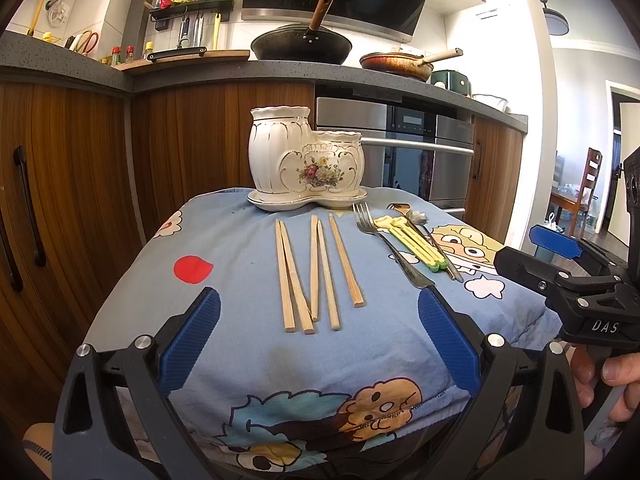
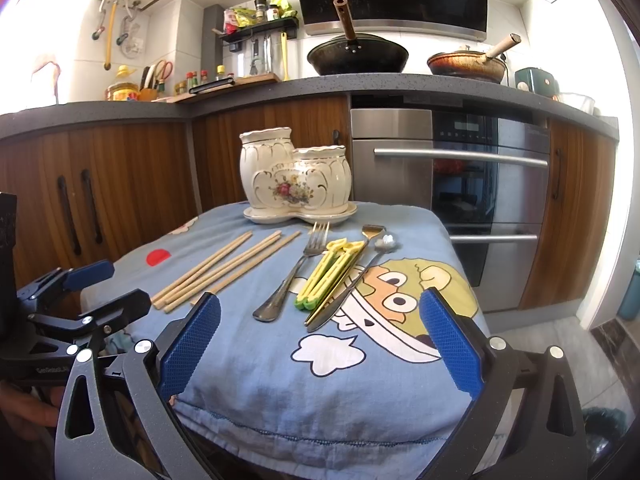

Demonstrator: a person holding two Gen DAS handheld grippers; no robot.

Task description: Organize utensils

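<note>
My left tongs (image 1: 319, 334) and right tongs (image 2: 319, 334) gaped wide and empty over the near cloth (image 1: 248, 240), nothing sorted yet: chopsticks (image 1: 316, 272), fork (image 2: 294, 272), yellow clips (image 2: 328, 274), spoons (image 2: 362, 268) all lay before the empty holder (image 1: 306, 156).

both wrist views face the utensil holder (image 1: 306, 156) closely (left, right offsets).
</note>
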